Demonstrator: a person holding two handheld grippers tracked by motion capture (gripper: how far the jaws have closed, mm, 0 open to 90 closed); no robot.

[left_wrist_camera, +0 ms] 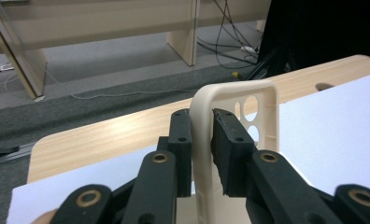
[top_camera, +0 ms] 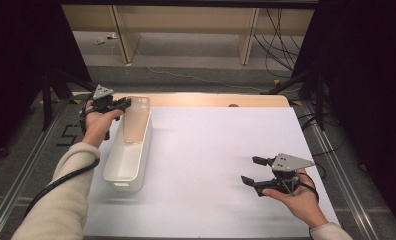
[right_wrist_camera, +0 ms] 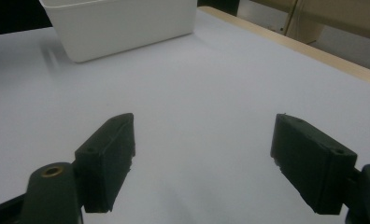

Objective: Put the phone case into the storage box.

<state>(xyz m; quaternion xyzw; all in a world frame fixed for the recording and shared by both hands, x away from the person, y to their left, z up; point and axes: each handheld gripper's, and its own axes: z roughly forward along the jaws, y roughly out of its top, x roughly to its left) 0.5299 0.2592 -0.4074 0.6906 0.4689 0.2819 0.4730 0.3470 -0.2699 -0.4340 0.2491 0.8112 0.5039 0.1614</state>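
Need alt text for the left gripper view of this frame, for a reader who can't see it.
The left claw has its two black jaws around the side edge of a beige phone case, held upright with its camera cutouts showing. Behind it lie the white table cover, the wooden table edge and a grey floor with cables.

You see a beige phone case (left_wrist_camera: 230, 100), a white bin (top_camera: 128, 157), black grippers and a white table sheet (top_camera: 216, 150).
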